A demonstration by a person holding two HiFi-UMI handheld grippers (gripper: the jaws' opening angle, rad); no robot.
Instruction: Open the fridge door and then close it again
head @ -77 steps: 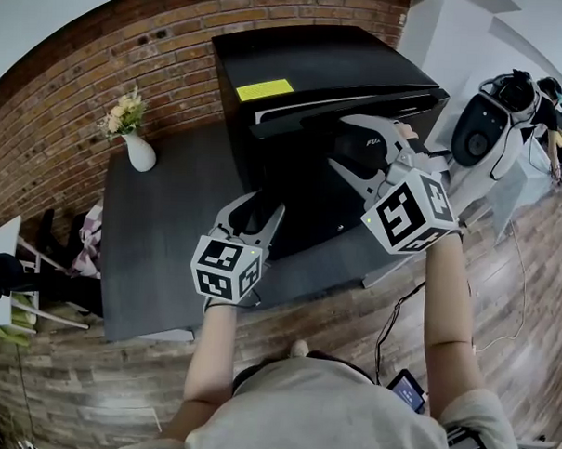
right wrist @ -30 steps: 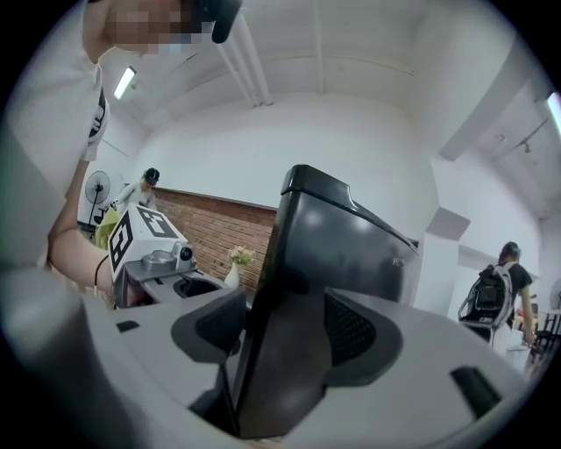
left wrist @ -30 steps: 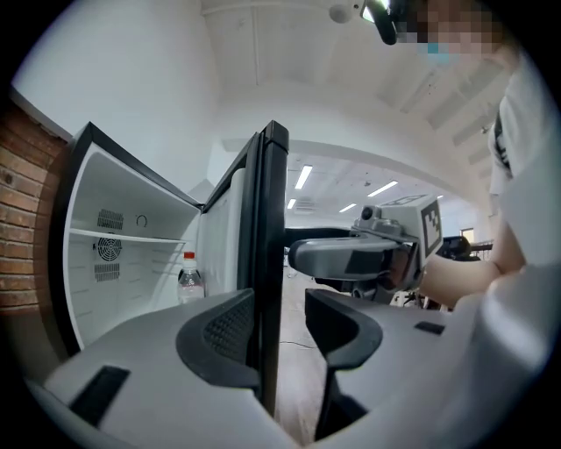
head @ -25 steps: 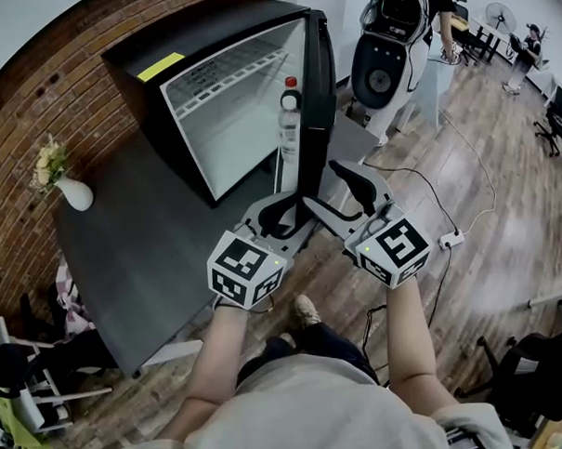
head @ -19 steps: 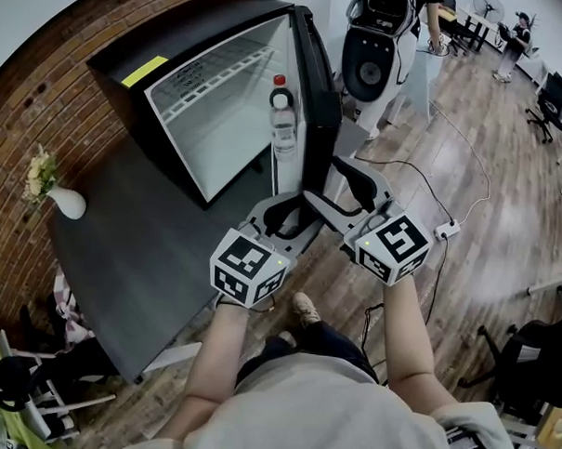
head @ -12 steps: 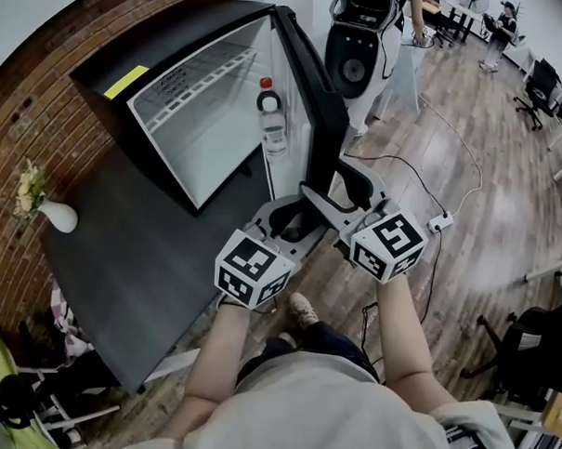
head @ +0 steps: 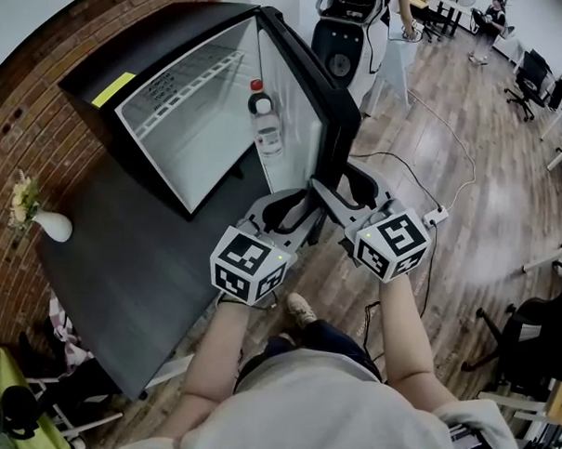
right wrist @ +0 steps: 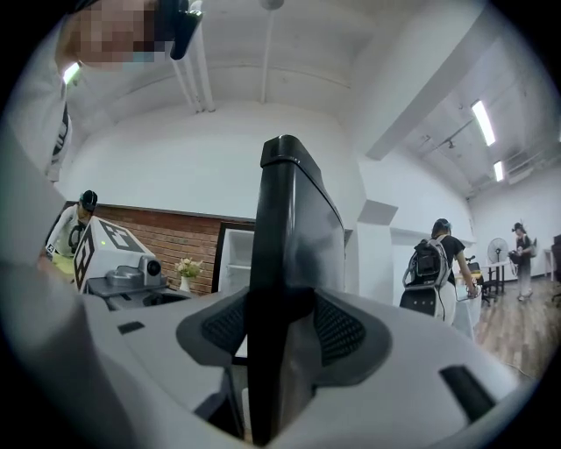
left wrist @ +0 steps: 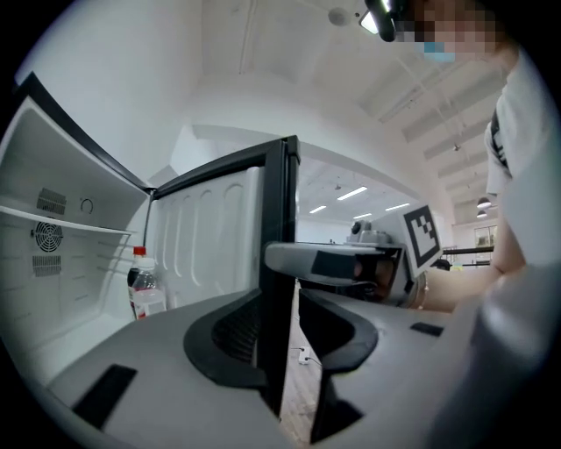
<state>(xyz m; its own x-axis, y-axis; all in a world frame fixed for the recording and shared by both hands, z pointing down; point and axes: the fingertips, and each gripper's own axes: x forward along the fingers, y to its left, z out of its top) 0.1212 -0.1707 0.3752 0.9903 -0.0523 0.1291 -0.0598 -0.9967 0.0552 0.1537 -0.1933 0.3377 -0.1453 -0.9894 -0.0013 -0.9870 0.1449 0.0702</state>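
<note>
The fridge (head: 168, 39) stands at my eleven o'clock on a dark table (head: 121, 258). It is a black box with a yellow sticker (head: 113, 89) on top and a bare white inside with a wire shelf. The fridge door (head: 334, 114) is swung wide open. It runs from its hinge at twelve o'clock back towards me, and its free edge ends right at my two tools. The door is glossy black outside with a ribbed white lining inside. A clear bottle (head: 265, 125) with a red cap stands upright in the door shelf, at eleven o'clock from my left gripper (head: 305, 209).

My left gripper has the free edge of the door between its jaws, which have just been closing. One pad lies against the black edge. Next to the other pad there is a thin slit of light, so the gripper straddles the door without clamping it.

My right gripper (head: 331, 177) sits just beside the left one at its two o'clock, further up the same edge. Its jaws have also just been closing, and the door fills the gap between them, with both ribbed pads pressed onto it.

A small white vase (head: 47, 224) of flowers stands far off at nine o'clock, by the brick wall.
</note>
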